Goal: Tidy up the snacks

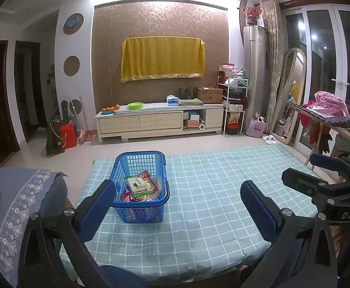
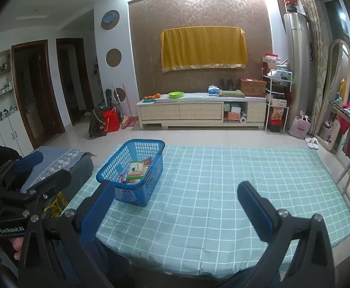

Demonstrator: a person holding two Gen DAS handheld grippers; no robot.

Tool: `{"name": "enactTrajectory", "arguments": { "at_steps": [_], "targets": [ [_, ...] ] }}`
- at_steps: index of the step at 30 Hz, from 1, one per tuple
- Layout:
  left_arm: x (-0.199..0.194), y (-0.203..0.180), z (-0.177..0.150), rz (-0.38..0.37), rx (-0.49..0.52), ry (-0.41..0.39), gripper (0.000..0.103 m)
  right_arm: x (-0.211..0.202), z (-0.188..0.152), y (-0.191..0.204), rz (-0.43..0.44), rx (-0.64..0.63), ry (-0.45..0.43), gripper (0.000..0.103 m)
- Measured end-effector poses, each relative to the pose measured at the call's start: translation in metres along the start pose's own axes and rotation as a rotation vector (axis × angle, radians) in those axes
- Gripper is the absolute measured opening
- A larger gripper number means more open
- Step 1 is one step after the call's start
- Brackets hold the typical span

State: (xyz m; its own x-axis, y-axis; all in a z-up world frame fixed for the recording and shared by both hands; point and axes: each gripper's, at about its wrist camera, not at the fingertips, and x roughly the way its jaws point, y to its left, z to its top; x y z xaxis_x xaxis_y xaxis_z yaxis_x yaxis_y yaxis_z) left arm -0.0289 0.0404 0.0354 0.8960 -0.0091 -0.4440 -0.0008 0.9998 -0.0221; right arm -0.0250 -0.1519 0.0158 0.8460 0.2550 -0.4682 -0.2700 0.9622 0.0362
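Observation:
A blue plastic basket stands on the left part of a table with a light green checked cloth. Several snack packets lie inside it, a green and white one on top. My left gripper is open and empty, held above the table's near edge, its left finger just in front of the basket. My right gripper is open and empty, also near the front edge; the basket with its snacks is ahead to its left. Each gripper shows at the side of the other's view.
A sofa arm with a blue flowered cover is left of the table. A clothes rack stands at the right. A low TV cabinet lines the far wall across the tiled floor.

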Motion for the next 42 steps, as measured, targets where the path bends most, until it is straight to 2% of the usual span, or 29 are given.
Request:
{"name": "enactTrajectory", "arguments": {
  "at_steps": [23, 42],
  "targets": [
    [-0.0036, 0.0014, -0.0022, -0.013, -0.023, 0.016, 0.103, -0.0012, -0.0061, 0.0042, 0.015, 0.014, 0.026, 0.103],
    [-0.0086, 0.0019, -0.0013, -0.059, -0.042, 0.02, 0.103, -0.0037, -0.0052, 0.0018, 0.025, 0.04, 0.04, 0.103]
  ]
}}
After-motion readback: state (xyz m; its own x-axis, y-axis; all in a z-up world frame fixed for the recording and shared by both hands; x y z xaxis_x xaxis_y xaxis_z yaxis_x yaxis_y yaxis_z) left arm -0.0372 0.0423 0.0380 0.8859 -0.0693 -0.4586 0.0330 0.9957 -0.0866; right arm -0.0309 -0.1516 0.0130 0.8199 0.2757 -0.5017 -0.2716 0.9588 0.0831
